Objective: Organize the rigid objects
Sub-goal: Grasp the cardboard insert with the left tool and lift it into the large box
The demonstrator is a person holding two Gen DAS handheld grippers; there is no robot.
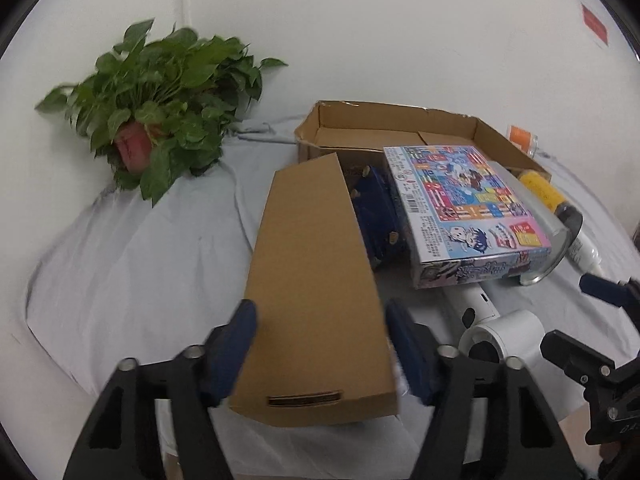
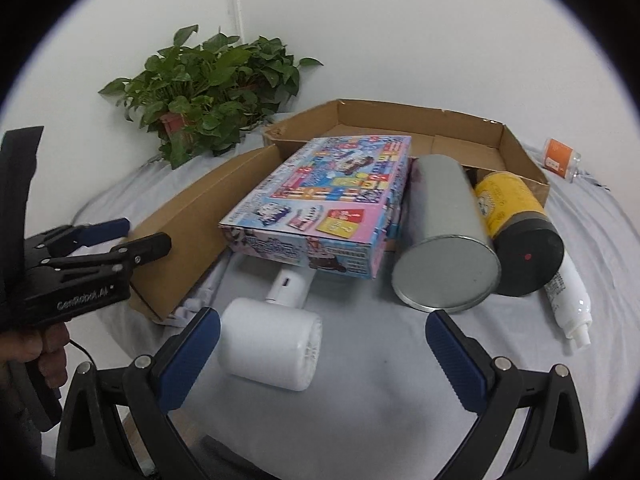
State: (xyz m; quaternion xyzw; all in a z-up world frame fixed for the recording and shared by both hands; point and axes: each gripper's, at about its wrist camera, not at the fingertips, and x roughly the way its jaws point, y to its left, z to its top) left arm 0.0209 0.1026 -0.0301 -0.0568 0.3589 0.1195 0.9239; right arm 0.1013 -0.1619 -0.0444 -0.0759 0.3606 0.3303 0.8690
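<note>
My left gripper (image 1: 322, 332) is shut on the near end of a brown cardboard flap (image 1: 312, 264), its blue pads pressing on both sides. The right wrist view shows that flap (image 2: 200, 224) running along the left side of an open cardboard box (image 2: 516, 152). A colourful game box (image 2: 324, 204) lies half in the box, beside a silver tin (image 2: 444, 236) and a yellow can with a black lid (image 2: 516, 216). A white hair dryer (image 2: 276, 344) lies just ahead of my right gripper (image 2: 320, 344), which is open and holds nothing.
A white tube (image 2: 568, 300) lies right of the yellow can. A small orange-labelled bottle (image 2: 558, 156) sits at the far right. A potted plant (image 1: 156, 120) stands at the back left against the wall. A dark blue object (image 1: 380, 216) lies inside the box. Grey cloth (image 1: 140, 272) covers the table.
</note>
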